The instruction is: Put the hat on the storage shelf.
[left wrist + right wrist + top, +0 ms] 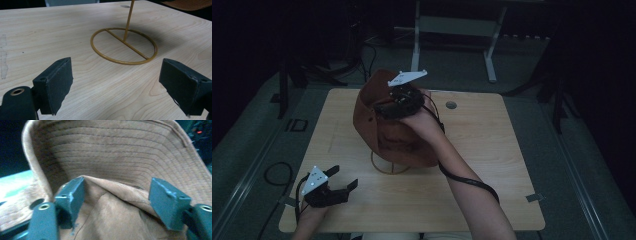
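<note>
Brown suede bucket hat with a stitched brim sits on a gold wire stand (crown creased); right gripper jaws apart around the fold, left gripper spread wide too.

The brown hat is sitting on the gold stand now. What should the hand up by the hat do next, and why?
Probably pull the right gripper gently back from the hat. Its jaws stand open with the crown loose between them, and the hat seems to rest on the stand, so the placing looks done.

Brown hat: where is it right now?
In the high view the brown hat sits atop the gold wire stand at mid-table, with the right tool open at its crown.
</note>
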### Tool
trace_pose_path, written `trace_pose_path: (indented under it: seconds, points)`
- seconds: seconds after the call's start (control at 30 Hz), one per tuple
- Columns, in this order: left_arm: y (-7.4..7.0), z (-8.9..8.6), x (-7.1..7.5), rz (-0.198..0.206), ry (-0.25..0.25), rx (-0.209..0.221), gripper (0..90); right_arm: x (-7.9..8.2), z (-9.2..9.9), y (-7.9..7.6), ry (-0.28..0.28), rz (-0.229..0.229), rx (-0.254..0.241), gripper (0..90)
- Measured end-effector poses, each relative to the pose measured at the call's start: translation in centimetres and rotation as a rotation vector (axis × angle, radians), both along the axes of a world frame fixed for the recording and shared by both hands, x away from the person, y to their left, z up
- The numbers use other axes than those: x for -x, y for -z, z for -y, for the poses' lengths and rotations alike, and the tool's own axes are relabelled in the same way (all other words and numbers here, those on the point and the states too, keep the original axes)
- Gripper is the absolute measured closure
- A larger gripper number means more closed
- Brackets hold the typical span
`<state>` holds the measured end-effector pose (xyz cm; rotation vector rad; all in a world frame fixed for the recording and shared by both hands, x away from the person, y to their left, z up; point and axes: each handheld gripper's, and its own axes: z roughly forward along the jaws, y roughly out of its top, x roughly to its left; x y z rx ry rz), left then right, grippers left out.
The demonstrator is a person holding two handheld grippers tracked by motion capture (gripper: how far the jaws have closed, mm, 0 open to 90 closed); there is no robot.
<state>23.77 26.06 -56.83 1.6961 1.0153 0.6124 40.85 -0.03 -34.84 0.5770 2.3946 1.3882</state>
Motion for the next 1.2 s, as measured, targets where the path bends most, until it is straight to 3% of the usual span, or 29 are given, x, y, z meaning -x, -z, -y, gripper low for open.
trace_pose_path:
  seconds: [0.13, 0.37, 0.5, 0.67, 0.9, 1.2]
  points:
    - [0.0, 0.0, 0.0, 0.000, -0.004, 0.003, 12.4, 0.0, -0.6, 0.6, 0.035, 0.009, 0.043, 14.3]
    - [0.2, 0.0, 0.0, -0.006, -0.006, 0.007, 12.5, 0.1, 0.5, 0.4, 0.017, 0.012, 0.010, 12.8]
    - [0.3, 0.1, -0.1, -0.006, -0.007, 0.011, 12.4, 0.5, 1.3, 0.1, -0.009, 0.091, -0.011, 13.5]
    - [0.3, 0.0, -0.1, -0.008, -0.012, 0.013, 12.4, 0.8, 2.6, -0.1, -0.007, 0.104, -0.022, 13.5]
    - [0.4, 0.0, -0.1, -0.009, -0.011, 0.010, 12.4, 0.9, 4.7, 0.6, 0.008, 0.077, -0.061, 13.6]
    - [0.7, 0.3, -0.1, 0.005, 0.002, -0.012, 12.3, 1.2, 8.0, 1.8, 0.024, 0.056, -0.065, 13.7]
